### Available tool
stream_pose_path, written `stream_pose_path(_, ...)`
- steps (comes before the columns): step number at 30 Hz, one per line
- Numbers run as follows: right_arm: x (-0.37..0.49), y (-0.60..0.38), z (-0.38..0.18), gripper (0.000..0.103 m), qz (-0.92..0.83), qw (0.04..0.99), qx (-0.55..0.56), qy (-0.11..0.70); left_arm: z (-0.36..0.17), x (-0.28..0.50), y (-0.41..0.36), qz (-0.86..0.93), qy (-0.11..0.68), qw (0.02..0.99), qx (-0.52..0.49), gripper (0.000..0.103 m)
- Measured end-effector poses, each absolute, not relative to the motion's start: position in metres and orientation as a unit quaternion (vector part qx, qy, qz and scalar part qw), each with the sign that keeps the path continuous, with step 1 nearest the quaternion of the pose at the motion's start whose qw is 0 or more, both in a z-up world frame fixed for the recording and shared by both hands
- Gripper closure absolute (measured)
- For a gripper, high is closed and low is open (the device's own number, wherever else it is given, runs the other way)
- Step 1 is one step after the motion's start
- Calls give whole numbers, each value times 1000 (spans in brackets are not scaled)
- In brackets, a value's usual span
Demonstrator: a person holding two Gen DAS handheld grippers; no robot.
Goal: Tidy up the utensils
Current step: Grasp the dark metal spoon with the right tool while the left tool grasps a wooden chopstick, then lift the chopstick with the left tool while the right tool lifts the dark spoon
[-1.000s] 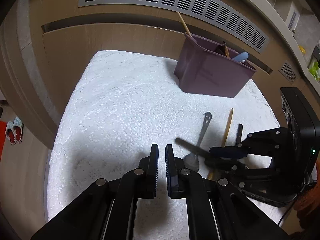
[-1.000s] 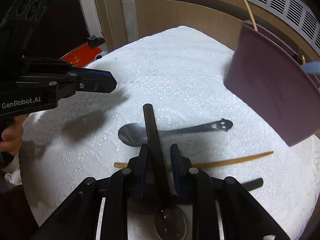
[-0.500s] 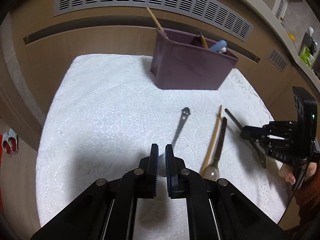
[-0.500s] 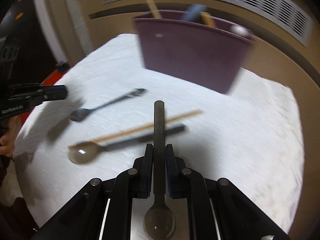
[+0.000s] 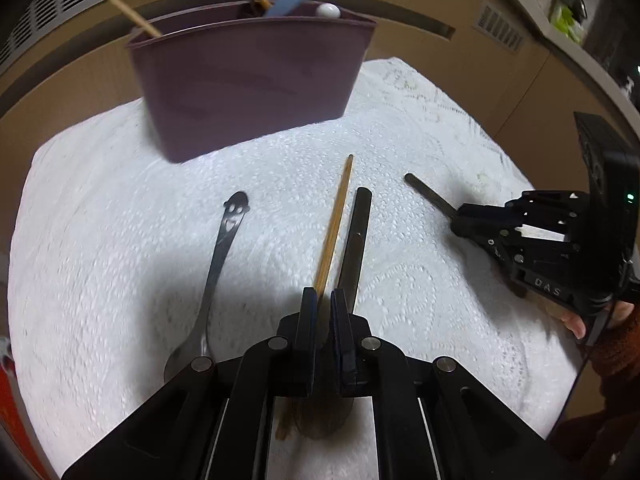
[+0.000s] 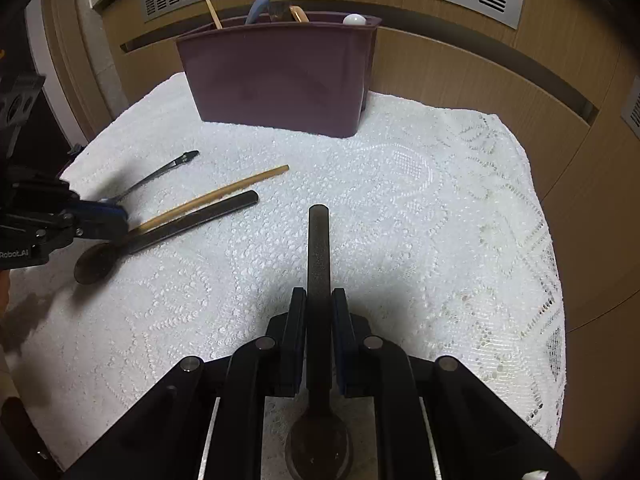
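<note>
Two grippers work over the white lace cloth. Right gripper pinches one dark spoon by its handle, bowl toward the camera. Left gripper hovers with fingers nearly together, empty, above three loose utensils: one wooden chopstick, one dark spoon, one steel spoon. One purple holder stands beyond.

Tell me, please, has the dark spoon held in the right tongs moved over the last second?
Yes. The dark spoon has swung away from the steel spoon and now points toward the purple caddy.
</note>
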State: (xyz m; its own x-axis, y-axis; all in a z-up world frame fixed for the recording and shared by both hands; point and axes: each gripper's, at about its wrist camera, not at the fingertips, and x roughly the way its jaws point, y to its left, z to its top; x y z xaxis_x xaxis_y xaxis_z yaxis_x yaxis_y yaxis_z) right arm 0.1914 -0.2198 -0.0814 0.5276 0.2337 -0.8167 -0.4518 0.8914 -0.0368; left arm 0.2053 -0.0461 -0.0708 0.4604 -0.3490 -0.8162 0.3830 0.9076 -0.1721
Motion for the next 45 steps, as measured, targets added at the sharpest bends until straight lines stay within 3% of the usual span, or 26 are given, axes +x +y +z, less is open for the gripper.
stream_pose_path(17,188,-211,-85,86,177,873,-133,435,-77,242,-69,-177,475,859,79,93)
stream_pose_path(22,185,-207,-86,73,146,881,-151,424,-81,238,-51,-143,471,868,71,93)
stream_pose_path(26,195,-224,-86,66,148,878,-80,448,-83,232,-37,-151,476,865,44,93)
stream_pose_path(28,199,-225,-85,54,175,867,-70,462,-82,230,-34,-158,477,864,38,93)
stream_pose_path(29,199,-222,-85,53,178,865,-80,463,-81,230,-34,-159,479,863,36,93)
stream_pose_path(38,199,-212,-85,58,170,871,-104,450,-80,246,-51,-185,483,855,41,93)
stream_pose_path(41,201,-208,-84,70,176,871,-114,445,-80,252,-55,-189,486,852,43,93)
stream_pose_path(43,203,-203,-84,92,183,870,-124,440,-80,254,-55,-192,486,852,44,93)
stream_pose_path(45,202,-199,-84,92,186,870,-138,435,-80,256,-55,-195,486,851,46,93)
